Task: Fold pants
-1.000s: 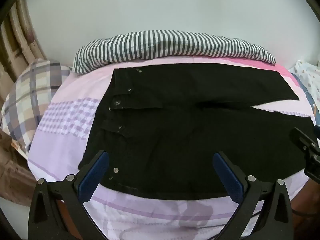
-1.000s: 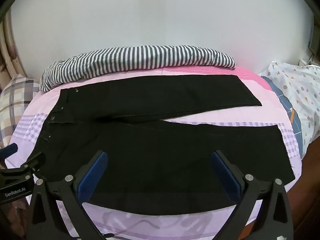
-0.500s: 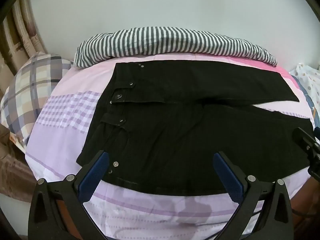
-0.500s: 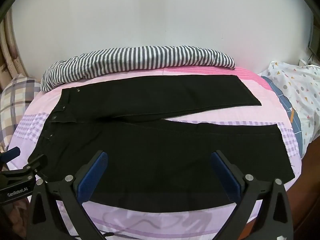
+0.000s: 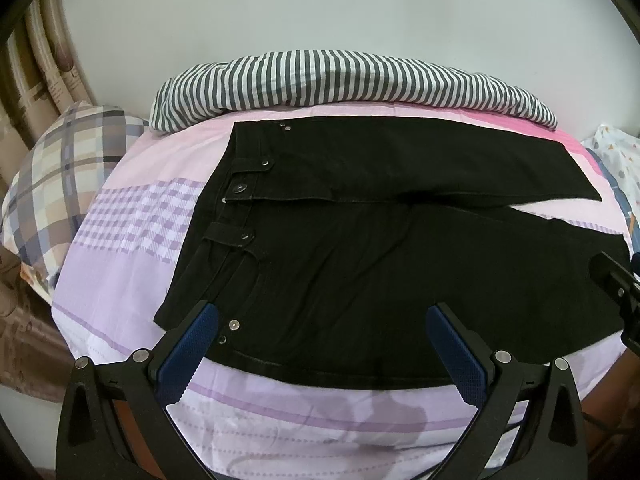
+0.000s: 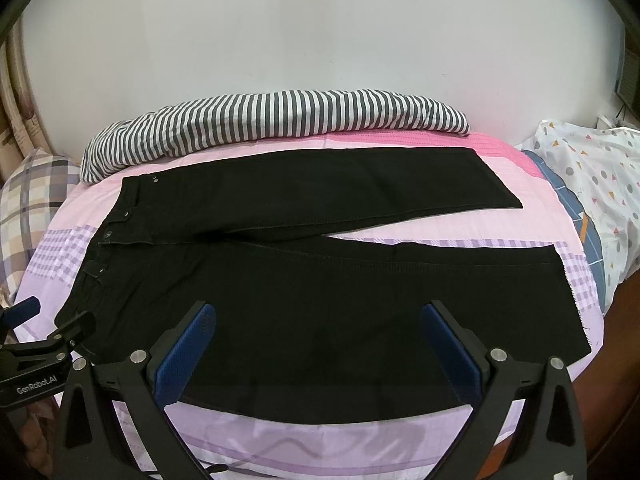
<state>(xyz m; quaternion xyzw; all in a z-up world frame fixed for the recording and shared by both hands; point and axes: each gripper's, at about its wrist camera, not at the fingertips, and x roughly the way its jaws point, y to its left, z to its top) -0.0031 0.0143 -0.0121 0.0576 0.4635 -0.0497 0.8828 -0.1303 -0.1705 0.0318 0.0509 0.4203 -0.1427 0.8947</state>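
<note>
Black pants (image 6: 320,292) spread flat on bed (image 6: 520,216), waistband w/ button and rivets to the left, both legs running right, splayed in a narrow V w/ pink sheet showing between the hems. No fold made yet, so task looks at its very start: legs not yet laid one over the other, no lengthwise or crosswise fold visible; whole job left. Fabric fairly smooth, a few wrinkles near hip on the near leg. Striped blanket (image 5: 344,76) bunched along far edge by the wall, just beyond far leg, touching or nearly so; plaid pillow (image 5: 60,184) off to the left, patterned pillow (image 6: 592,196) to the right. Left hand-held gripper (image 5: 322,344) spread wide, empty, poised over near edge of waist/hip area, left pad close to the rivets at the hip corner; contact w/ cloth not certain. Right hand-held gripper (image 6: 318,344) also spread wide, holding nothing, over the near leg about mid-length, near its lower edge. Likely next: pinch near edge at waist and leg, carry near leg over far one.
</note>
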